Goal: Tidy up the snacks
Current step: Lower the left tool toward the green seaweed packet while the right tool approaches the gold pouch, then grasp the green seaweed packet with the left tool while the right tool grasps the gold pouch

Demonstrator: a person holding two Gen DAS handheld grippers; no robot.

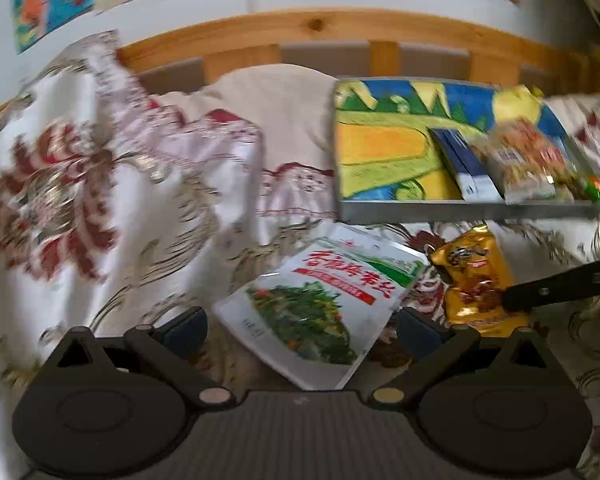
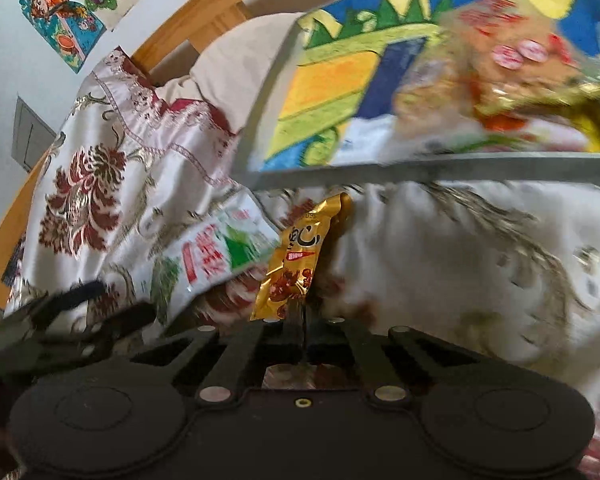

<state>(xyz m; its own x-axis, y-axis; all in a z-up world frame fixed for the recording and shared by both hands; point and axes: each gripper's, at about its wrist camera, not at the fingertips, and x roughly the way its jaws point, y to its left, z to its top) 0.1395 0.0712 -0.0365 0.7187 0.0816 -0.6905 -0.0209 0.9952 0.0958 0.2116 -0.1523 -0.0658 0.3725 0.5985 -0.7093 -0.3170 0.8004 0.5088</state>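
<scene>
A gold snack packet (image 2: pixel 296 260) is pinched at its lower edge by my right gripper (image 2: pixel 302 320), whose jaws are closed on it. In the left wrist view the gold packet (image 1: pixel 476 276) lies right of a white-and-green vegetable snack packet (image 1: pixel 320 308), with the right gripper's finger (image 1: pixel 560 284) on it. My left gripper (image 1: pixel 300 328) is open, its pads either side of the white packet's near end. The white packet also shows in the right wrist view (image 2: pixel 212 256). A colourful tray (image 1: pixel 380 152) holds a blue box (image 1: pixel 464 164) and a noodle packet (image 1: pixel 524 160).
Everything lies on a flowered bedspread (image 1: pixel 100 200) on a bed with a wooden headboard (image 1: pixel 316 28). A cream pillow (image 1: pixel 276 104) sits behind. The tray's grey front rim (image 2: pixel 420 170) is just beyond the gold packet. Posters hang on the wall (image 2: pixel 60 12).
</scene>
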